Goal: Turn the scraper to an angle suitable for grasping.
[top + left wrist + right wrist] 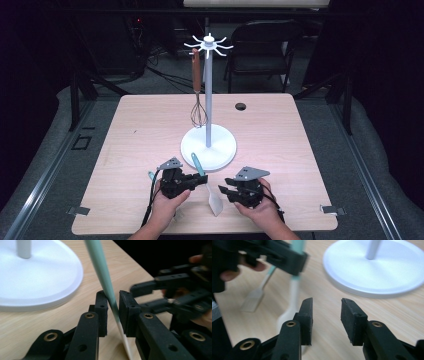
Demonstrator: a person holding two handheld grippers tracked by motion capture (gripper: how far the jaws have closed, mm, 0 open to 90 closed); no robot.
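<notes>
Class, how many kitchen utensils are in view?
3: a whisk hanging on the stand, a spatula in the left gripper, a brush on the table beside it. Others may be hidden.

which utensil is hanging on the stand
The brown-handled whisk hangs from the stand; the teal-handled spatula sits in the left gripper.

A light wooden table (150, 130) is carrying everything here. The white round base of a utensil stand (208, 146) is sitting on it, roughly central and a little toward the person's edge. A small dark round hole (240, 106) is showing in the tabletop beyond the stand's base, toward the far edge and slightly to the right. A white-bladed spatula (214, 201) is touching down on the wood just in front of the base, on the person's side. In the right gripper view a small brush (253, 300) is lying flat on the wood, left of the base.
</notes>
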